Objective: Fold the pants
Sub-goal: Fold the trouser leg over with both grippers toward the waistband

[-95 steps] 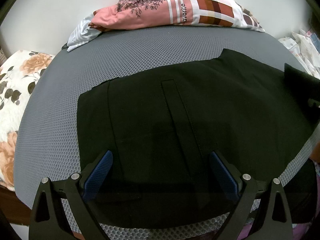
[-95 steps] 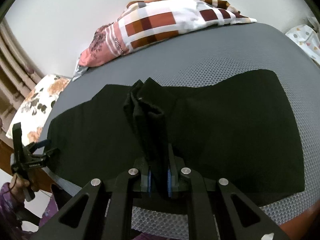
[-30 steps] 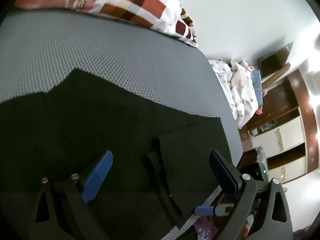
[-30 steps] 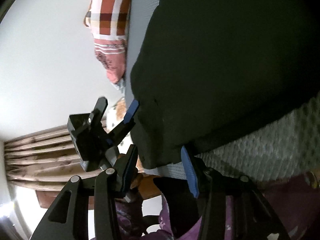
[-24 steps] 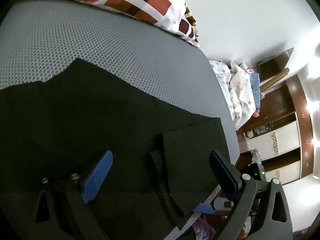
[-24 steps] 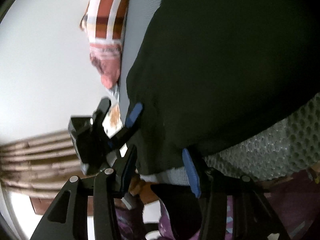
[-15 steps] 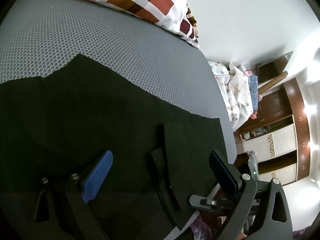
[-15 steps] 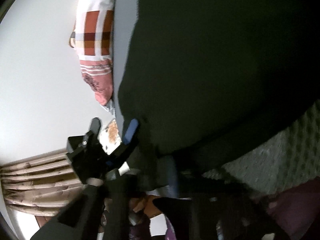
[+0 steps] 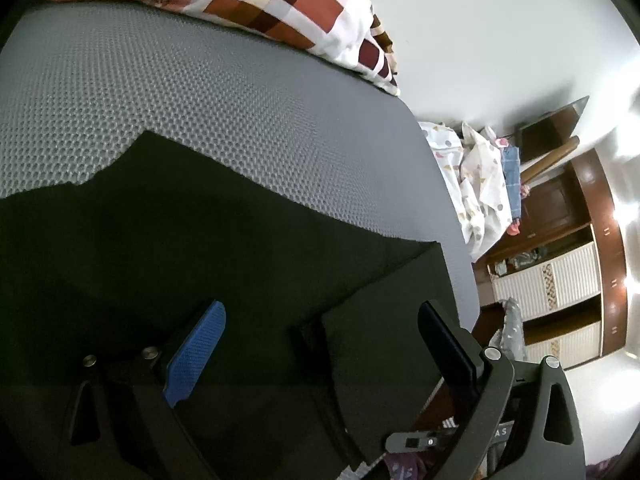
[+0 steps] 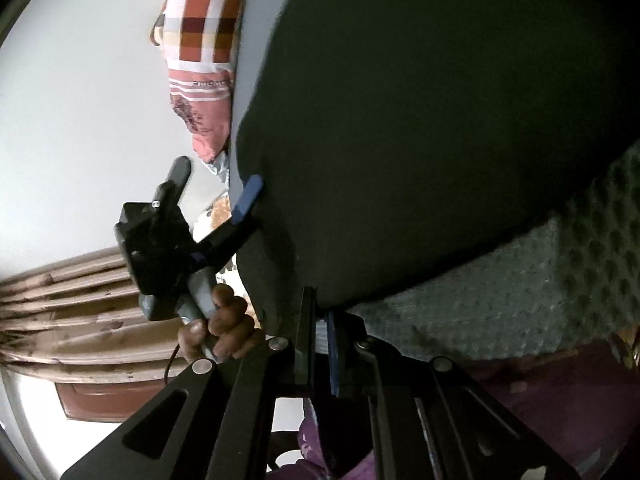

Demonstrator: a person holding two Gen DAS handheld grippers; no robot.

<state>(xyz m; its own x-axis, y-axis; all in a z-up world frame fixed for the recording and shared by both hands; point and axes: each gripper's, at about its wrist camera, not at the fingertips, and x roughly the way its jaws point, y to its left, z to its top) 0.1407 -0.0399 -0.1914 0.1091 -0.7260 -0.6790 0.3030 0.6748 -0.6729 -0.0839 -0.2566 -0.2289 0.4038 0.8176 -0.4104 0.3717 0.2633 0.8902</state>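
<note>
Left wrist view, black pants [image 9: 200, 248] flat, hem corner doubled over

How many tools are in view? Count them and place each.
2. The left tool hangs open above the pants, a hand gripping its handle; the right tool is shut on the pants' edge at the mattress rim. None seems hidden.

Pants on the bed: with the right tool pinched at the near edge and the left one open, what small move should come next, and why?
Probably close the left tool on the pants below it. The right tool is shut at the near edge of the pants, by the mattress edge, while the left fingers straddle the folded flap without pinching. A fold likely needs both edges held before lifting.
</note>
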